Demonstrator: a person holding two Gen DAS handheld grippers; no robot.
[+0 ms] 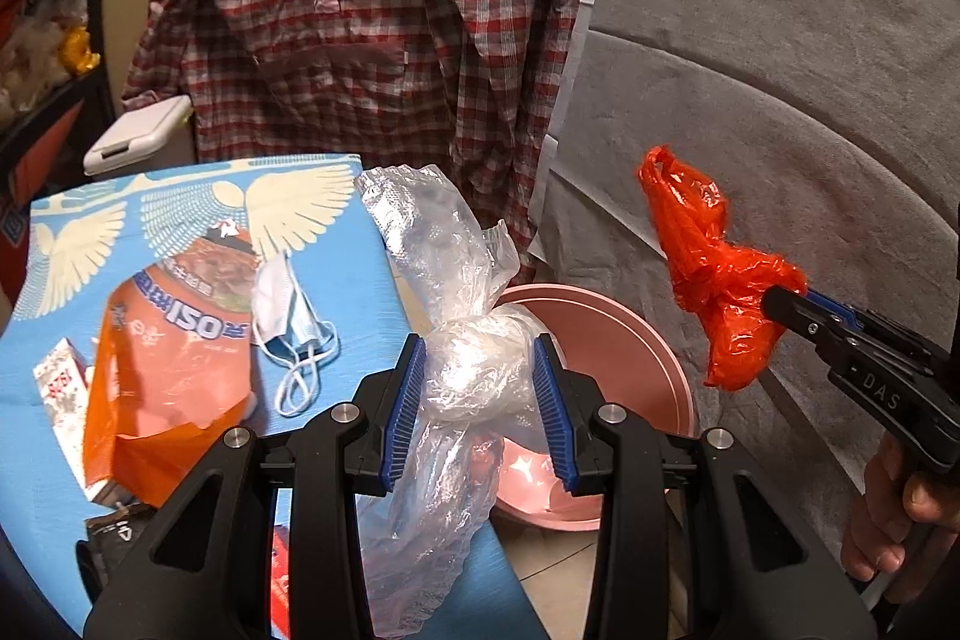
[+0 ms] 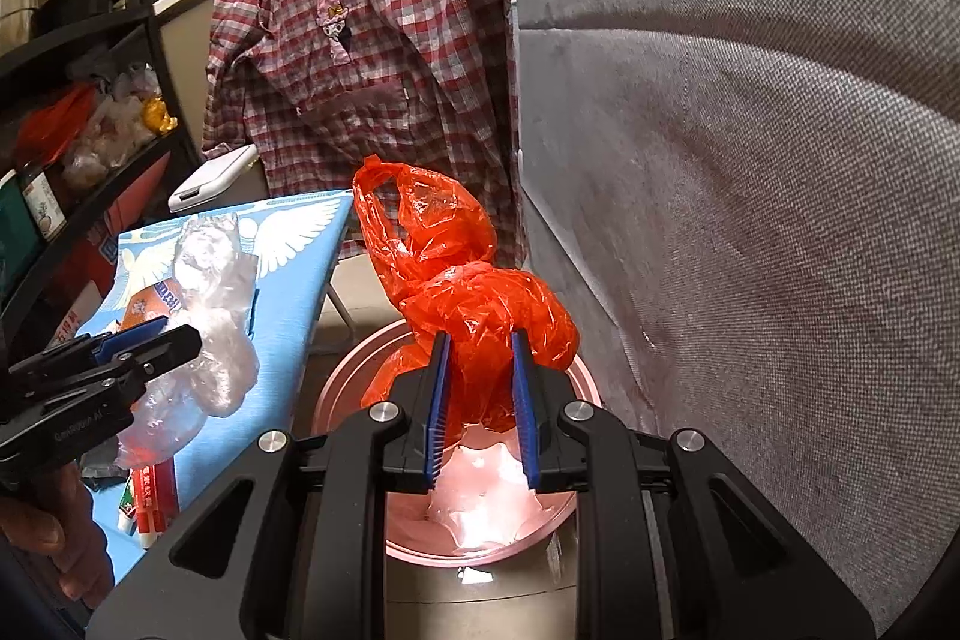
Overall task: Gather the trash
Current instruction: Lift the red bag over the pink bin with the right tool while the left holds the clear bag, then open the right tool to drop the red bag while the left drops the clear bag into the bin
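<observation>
My left gripper [image 1: 479, 349] is shut on a knotted clear plastic bag [image 1: 456, 280], held over the blue table's right edge beside a pink basin [image 1: 636, 340]. My right gripper [image 2: 480, 346] is shut on a crumpled red plastic bag [image 2: 480, 292] that hangs above the pink basin [image 2: 342, 376] on the floor. In the left wrist view the red bag [image 1: 714, 274] and right gripper [image 1: 780, 304] float to the right of the basin. In the right wrist view the clear bag [image 2: 210, 316] and left gripper [image 2: 162, 340] are at the left.
On the blue table [image 1: 360, 244] lie an orange snack bag [image 1: 168, 370], a blue face mask [image 1: 294, 322] and a small red-and-white carton [image 1: 63, 388]. A red checked shirt [image 1: 372, 10] hangs behind. Grey fabric [image 2: 750, 160] walls the right side. Shelves [image 2: 72, 130] stand at left.
</observation>
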